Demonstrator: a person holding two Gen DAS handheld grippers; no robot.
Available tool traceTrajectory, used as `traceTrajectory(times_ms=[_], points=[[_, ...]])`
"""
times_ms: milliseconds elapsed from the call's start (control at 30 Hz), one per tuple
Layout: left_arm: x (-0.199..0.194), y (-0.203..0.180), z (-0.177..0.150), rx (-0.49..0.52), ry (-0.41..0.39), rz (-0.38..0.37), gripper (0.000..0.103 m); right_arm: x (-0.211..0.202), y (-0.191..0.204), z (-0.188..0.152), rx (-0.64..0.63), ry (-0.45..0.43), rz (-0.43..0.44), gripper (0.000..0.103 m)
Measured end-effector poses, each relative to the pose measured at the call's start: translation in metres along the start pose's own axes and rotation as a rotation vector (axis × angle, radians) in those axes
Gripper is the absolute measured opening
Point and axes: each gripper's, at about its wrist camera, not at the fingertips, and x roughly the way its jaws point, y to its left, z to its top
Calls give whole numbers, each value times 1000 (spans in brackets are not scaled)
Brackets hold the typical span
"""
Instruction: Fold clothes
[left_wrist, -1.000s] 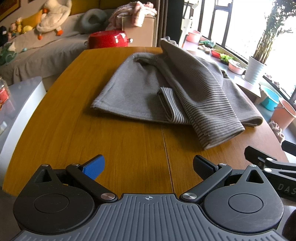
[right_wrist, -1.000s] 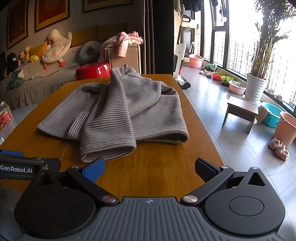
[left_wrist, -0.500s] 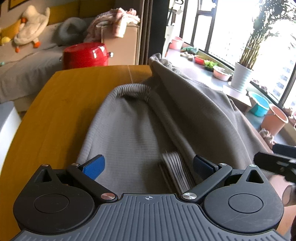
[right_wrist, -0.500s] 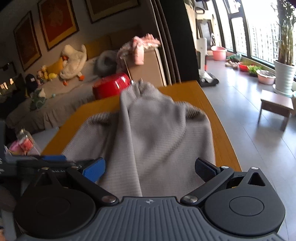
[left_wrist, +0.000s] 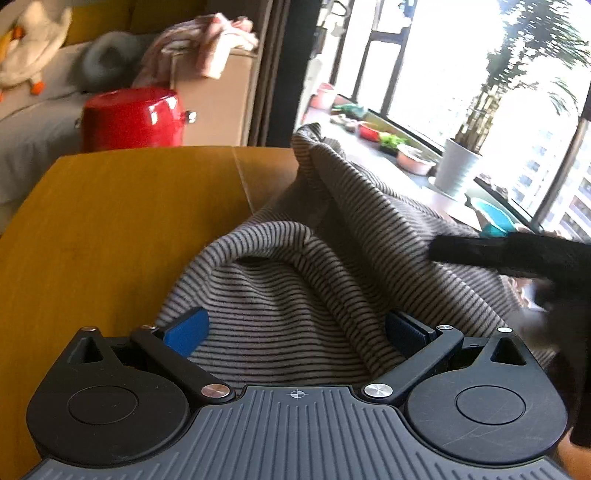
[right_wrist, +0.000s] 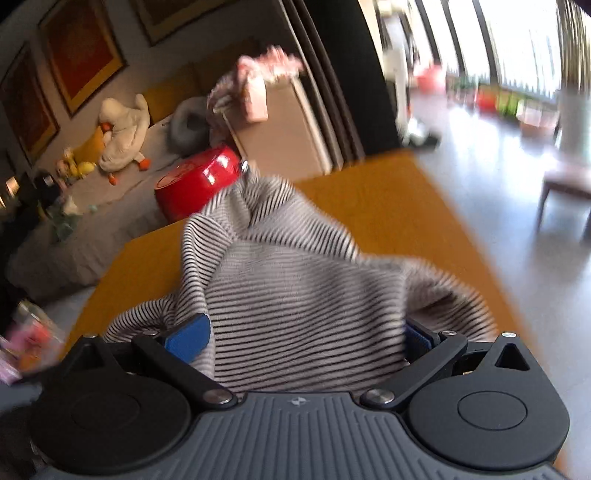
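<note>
With its blue-padded jaws spread wide, the left gripper (left_wrist: 295, 328) sits over the grey striped sweater (left_wrist: 332, 266), whose folds fill the gap between the pads. Likewise unclenched, the right gripper (right_wrist: 306, 336) has striped cloth bunched between its fingers. The sweater lies on the wooden table (left_wrist: 110, 221); a red pot (left_wrist: 133, 118) stands beyond the far edge.
</note>
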Motion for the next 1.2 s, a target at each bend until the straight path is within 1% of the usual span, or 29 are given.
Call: traceTrajectory(times_ms=[33, 67, 167, 433, 567, 667, 800, 900, 1000, 1033, 1067, 1100, 1133, 1200], points=[[4, 2, 1, 2, -5, -8, 103, 2, -2, -2, 9, -35, 15, 103], [8, 5, 2, 4, -10, -17, 103, 4, -3, -3, 7, -44, 21, 103], [9, 9, 4, -17, -10, -33, 103, 7, -4, -4, -7, -42, 30, 103], [2, 8, -2, 7, 3, -33, 103, -1, -2, -7, -26, -18, 60, 103], [-24, 7, -22, 4, 13, -25, 103, -18, 10, -24, -72, 7, 92, 103], [-50, -1, -44, 26, 24, -7, 103, -34, 18, -39, -96, 23, 117, 103], [-75, -8, -63, 47, 39, 6, 103, -47, 35, -52, -181, 64, 96, 103], [-76, -9, -64, 38, 41, 20, 103, -43, 52, -52, -280, 110, 44, 103], [-75, -10, -61, 24, 43, 37, 103, -49, 62, -49, -318, 115, -7, 103], [-75, -10, -60, 21, 47, 37, 103, -51, 65, -48, -330, 116, -24, 102], [-76, -10, -59, 18, 51, 37, 103, -54, 69, -47, -341, 116, -42, 97], [-80, -6, -57, 4, 50, 32, 103, -64, 72, -46, -357, 94, -48, 94], [-86, -1, -54, -12, 38, 26, 103, -78, 76, -46, -380, 65, -45, 90], [-100, 11, -46, -5, -6, 29, 103, -108, 82, -50, -418, 26, -33, 81]])
